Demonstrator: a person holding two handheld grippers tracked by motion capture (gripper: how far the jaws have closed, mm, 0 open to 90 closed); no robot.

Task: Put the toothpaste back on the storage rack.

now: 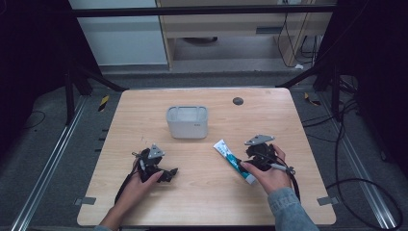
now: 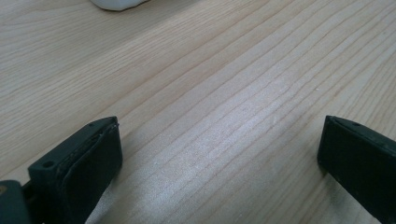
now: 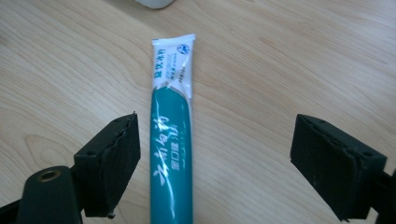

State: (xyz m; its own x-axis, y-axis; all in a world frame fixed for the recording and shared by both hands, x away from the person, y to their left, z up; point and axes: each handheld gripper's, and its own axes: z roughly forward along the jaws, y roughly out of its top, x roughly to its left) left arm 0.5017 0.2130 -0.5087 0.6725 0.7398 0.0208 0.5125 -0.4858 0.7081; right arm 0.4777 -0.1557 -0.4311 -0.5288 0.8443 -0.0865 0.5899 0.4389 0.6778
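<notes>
One wooden table above grey floor.

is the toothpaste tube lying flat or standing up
Lying flat. The toothpaste tube rests lengthwise on the table, between the right gripper's open jaws, untouched by them.

You're working on a table of pale wood with a smooth, matt, fine-grained top. The toothpaste tube looks like glossy teal and white plastic. The bin near the far edge seems matt grey plastic. Your right gripper's pads look matt black, rubbery and rough-edged.
</notes>
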